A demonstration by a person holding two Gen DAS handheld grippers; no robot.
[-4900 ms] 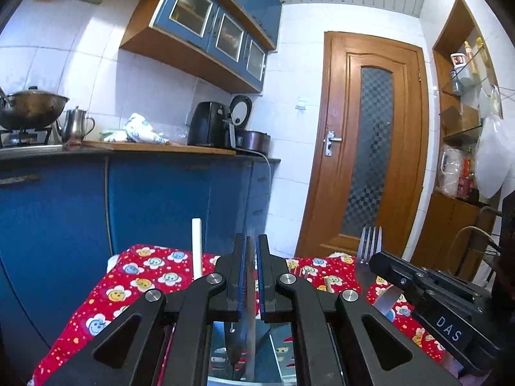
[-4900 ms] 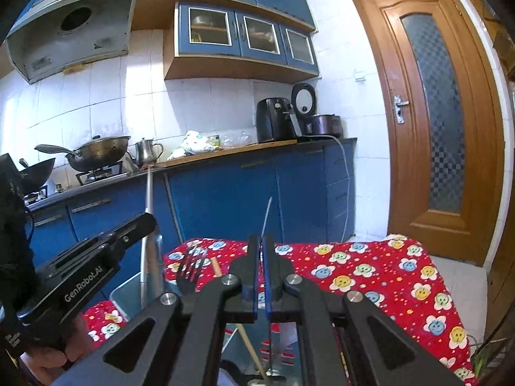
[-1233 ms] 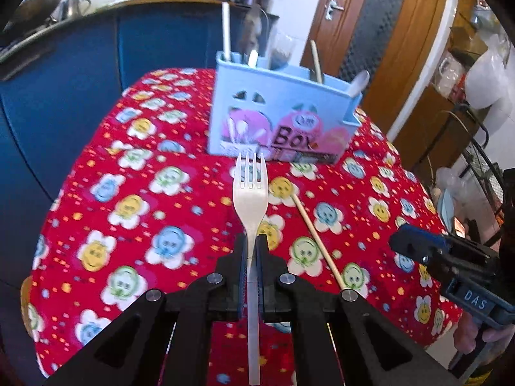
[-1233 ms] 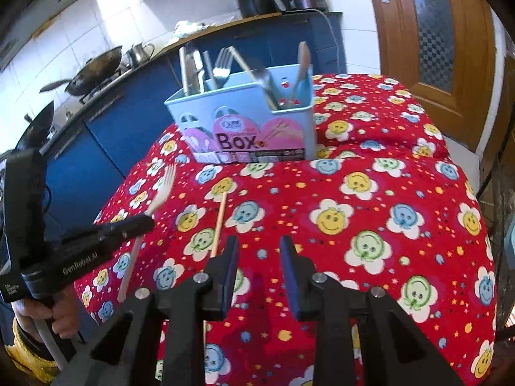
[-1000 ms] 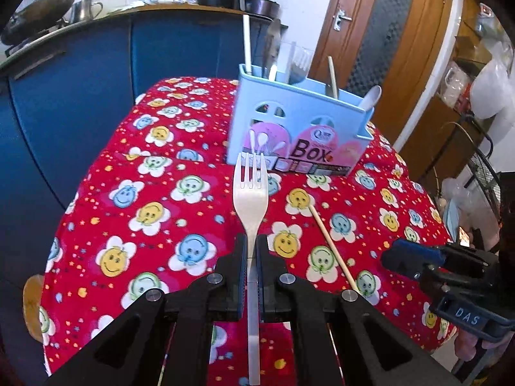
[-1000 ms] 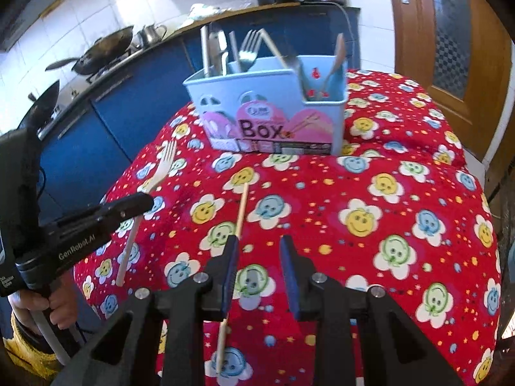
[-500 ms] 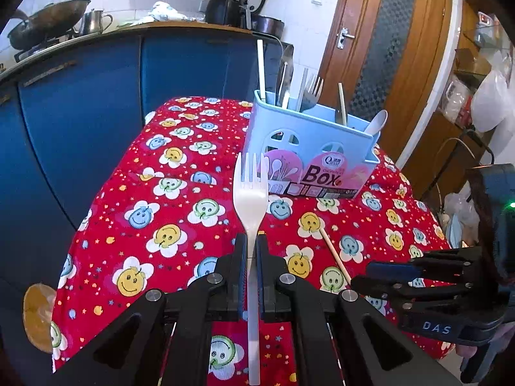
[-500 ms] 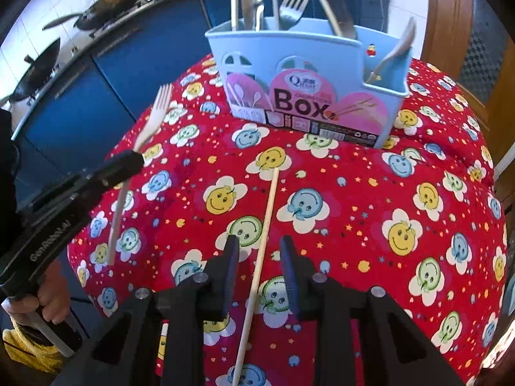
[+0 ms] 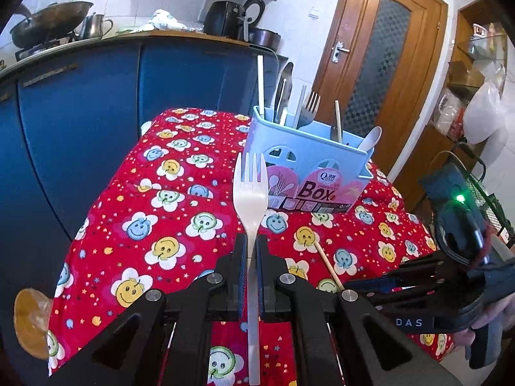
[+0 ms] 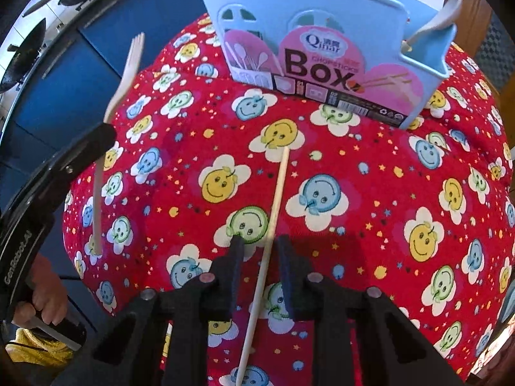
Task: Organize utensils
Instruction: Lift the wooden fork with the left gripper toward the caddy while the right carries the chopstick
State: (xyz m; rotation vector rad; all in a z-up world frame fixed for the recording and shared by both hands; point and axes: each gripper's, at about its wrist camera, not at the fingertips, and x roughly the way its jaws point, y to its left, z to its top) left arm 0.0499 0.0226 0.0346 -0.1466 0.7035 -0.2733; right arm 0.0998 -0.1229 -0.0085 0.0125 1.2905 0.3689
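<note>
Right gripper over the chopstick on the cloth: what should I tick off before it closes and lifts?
1. Chopstick lies between the right gripper fingers: ok.
2. Pads pressing on it: not ok; the jaws have just been closing, but gaps show either side.
3. Fingertips down at the tablecloth: cannot tell.
4. Left gripper shut on the plastic fork, off to the side: ok.
5. Utensil box upright beyond the chopstick's far tip: ok.
6. Free slot in the box for the chopstick: cannot tell.
</note>
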